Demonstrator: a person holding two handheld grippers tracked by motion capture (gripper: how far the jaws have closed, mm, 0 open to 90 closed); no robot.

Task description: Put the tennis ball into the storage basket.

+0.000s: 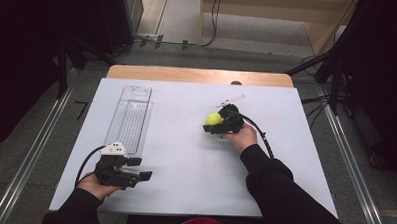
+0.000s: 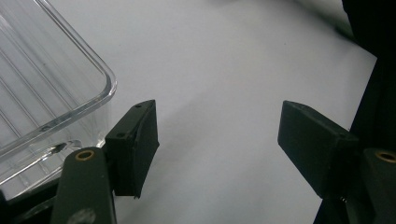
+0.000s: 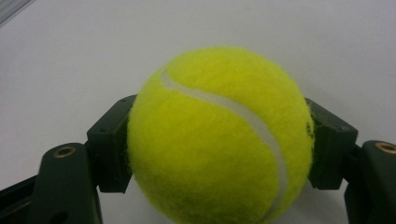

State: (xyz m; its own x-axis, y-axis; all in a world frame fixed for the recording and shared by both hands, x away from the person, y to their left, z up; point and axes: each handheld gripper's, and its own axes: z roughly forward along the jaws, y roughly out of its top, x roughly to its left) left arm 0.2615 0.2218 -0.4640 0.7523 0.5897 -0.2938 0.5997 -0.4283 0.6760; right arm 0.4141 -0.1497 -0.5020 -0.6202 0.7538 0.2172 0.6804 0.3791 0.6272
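A yellow tennis ball (image 1: 214, 118) lies on the white table top (image 1: 185, 161), right of the middle. My right gripper (image 1: 213, 124) is shut on it. In the right gripper view the ball (image 3: 219, 140) sits between both black pads (image 3: 109, 149), which press on its sides. My left gripper (image 1: 140, 168) rests near the front left edge, open, with nothing between its jaws. In the left gripper view its fingers (image 2: 135, 144) stand wide apart over bare white surface, next to the corner of a clear plastic tray (image 2: 42, 84).
The long clear tray (image 1: 131, 117) lies lengthwise on the left half of the table, just beyond my left gripper. A small thin pale item (image 1: 232, 99) lies behind the ball. A strip of wooden table edge (image 1: 198, 75) runs along the back.
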